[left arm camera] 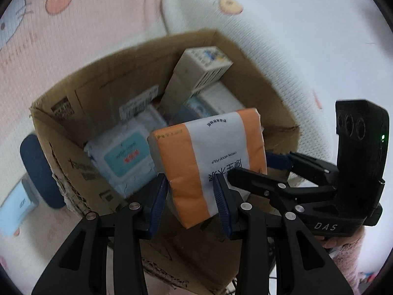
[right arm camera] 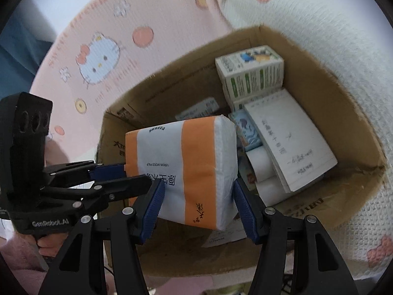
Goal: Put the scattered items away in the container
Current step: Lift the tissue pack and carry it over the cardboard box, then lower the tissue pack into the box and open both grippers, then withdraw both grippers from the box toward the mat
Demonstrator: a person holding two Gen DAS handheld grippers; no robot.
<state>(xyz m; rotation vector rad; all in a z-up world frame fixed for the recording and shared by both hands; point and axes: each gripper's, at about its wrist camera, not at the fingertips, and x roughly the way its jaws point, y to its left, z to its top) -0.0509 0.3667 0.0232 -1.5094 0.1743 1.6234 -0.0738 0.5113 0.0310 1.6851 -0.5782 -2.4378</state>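
Clamped by the left hand-held gripper (left arm camera: 190, 202) and right hand-held gripper (right arm camera: 197, 200) together, the tissue pack (right arm camera: 184, 169) could, seemingly, be snagged on the cardboard box (right arm camera: 319, 73) rim if released unevenly.

1. The tissue pack (left arm camera: 208, 162) hides much of the cardboard box (left arm camera: 248, 68) floor in both views.
2. A blue wet-wipes packet (left arm camera: 122, 157) is partly covered by the pack, its print blurred.
3. At the left wrist view's left edge, a pale blue item (left arm camera: 14, 206) is cut off and unreadable.
4. Notebook (right arm camera: 292, 142) handwriting is too small to read.
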